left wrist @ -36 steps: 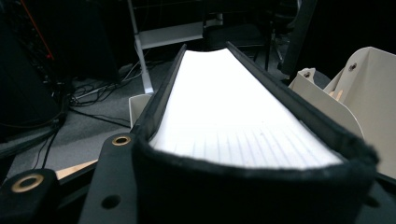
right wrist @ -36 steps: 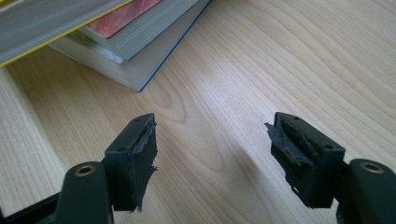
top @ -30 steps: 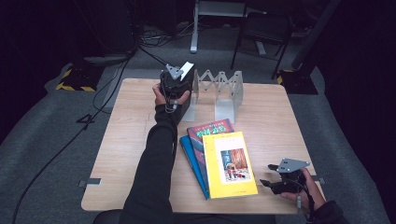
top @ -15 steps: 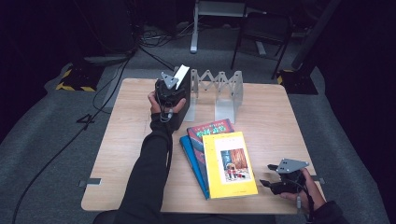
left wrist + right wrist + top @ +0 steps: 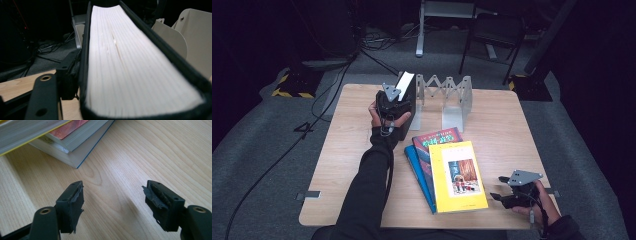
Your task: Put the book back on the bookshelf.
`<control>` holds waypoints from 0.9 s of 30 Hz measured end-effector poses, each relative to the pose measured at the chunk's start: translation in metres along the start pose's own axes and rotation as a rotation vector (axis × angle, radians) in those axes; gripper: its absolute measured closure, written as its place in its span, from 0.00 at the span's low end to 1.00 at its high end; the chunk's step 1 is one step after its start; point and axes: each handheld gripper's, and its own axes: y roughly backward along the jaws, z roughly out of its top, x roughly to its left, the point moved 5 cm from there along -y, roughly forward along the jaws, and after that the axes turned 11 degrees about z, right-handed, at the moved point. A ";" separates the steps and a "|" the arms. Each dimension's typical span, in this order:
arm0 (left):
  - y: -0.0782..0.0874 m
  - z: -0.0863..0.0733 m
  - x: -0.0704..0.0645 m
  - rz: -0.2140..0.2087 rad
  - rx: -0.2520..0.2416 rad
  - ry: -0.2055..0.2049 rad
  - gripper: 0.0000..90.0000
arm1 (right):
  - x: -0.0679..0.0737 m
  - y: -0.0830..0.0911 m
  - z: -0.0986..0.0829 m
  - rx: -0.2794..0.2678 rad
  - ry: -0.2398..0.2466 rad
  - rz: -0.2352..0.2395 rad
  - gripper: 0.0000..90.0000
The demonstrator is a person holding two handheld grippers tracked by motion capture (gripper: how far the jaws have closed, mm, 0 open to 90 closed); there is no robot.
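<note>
Gripping black book [image 5: 408,95] upright: left hand-held gripper [image 5: 393,100] | right hand-held gripper [image 5: 504,192] released

- Your left arm wears a long black sleeve [image 5: 367,195] that ends in a black fingerless glove.
- Your left gripper [image 5: 390,100] is black, with a grey three-cornered plate on top and a thin cable trailing back along the sleeve.
- Your right gripper [image 5: 503,188] is black too, with the same grey plate.
- In the right gripper view, its blocky jaws carry frayed dark pads [image 5: 78,195] and brass-ringed screw holes.
</note>
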 end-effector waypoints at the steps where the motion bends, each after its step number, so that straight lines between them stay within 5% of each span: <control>1: 0.001 -0.001 0.002 -0.016 0.000 0.005 0.36 | 0.000 0.000 0.000 0.001 0.000 -0.001 0.35; 11: 0.011 -0.024 0.003 -0.082 0.007 0.060 0.36 | 0.000 0.001 0.000 0.003 0.002 -0.003 0.35; 18: 0.011 -0.048 0.002 -0.088 0.029 0.067 0.42 | 0.001 -0.001 -0.001 0.013 0.004 0.001 0.35; 27: 0.001 -0.087 -0.010 -0.004 0.106 0.045 0.52 | 0.002 -0.002 -0.001 0.009 0.003 0.002 0.34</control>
